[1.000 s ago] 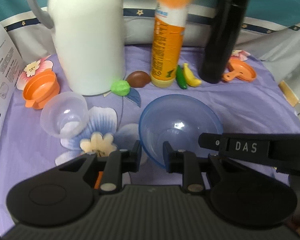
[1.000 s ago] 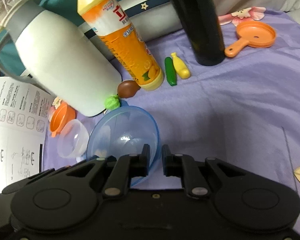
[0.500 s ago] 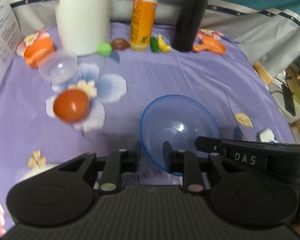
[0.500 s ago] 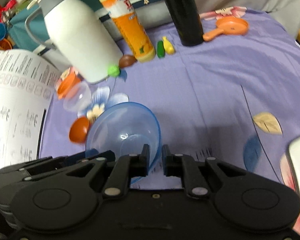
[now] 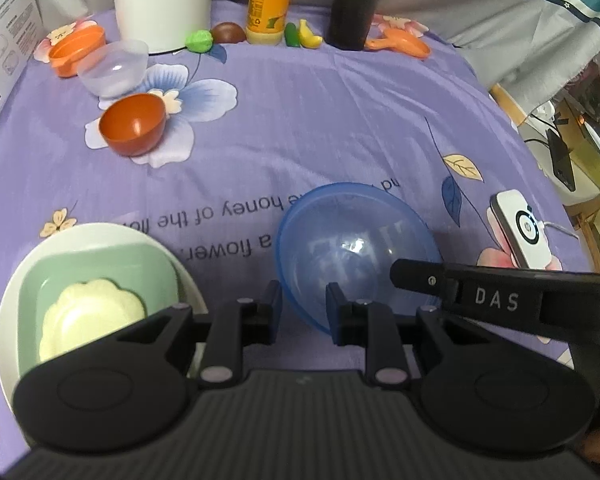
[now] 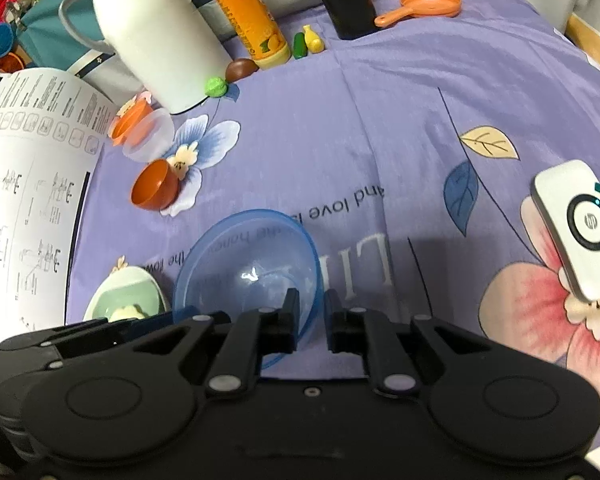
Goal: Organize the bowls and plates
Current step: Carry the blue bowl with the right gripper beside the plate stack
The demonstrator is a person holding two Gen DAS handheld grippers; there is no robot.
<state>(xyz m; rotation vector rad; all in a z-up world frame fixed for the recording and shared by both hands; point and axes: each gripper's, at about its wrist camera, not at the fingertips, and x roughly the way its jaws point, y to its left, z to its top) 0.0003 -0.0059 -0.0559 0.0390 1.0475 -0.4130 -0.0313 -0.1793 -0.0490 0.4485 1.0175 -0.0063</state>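
**Blue bowl carried off the far clutter, now beside the plate stack**

Change noted: a second ago your blue bowl (image 5: pixel 356 252) hung just in front of the white flask (image 5: pixel 162 0) and the orange bottle (image 5: pixel 270 4). Those items now stand well beyond the tongs at the far edge of the purple cloth (image 5: pixel 320 120), and a stack of dishes has come into view at the near left. Reading: the carry has brought the bowl back to the gathering spot; setting it down on or beside the stack looks like the step in hand.

Tongs: left tongs (image 5: pixel 303 300) narrow, pinching the bowl's near-left rim. Right tongs (image 6: pixel 311 312) narrow, pinching the near-right rim. Both grips match those of a second ago.

Item, blue bowl: translucent blue plastic, round, deep, empty, tilted open toward you; printed cloth lettering shows through its wall. Held between the two tongs, above the surface.

Neighbours: white plate (image 5: pixel 4 320) left of the left tongs, carrying a green dish (image 5: pixel 100 264) and a cream scalloped dish (image 5: pixel 92 316). Beyond, to the left: red-brown bowl (image 5: pixel 134 124), clear bowl (image 5: pixel 114 66), orange cup (image 5: pixel 76 48), all unstacked.
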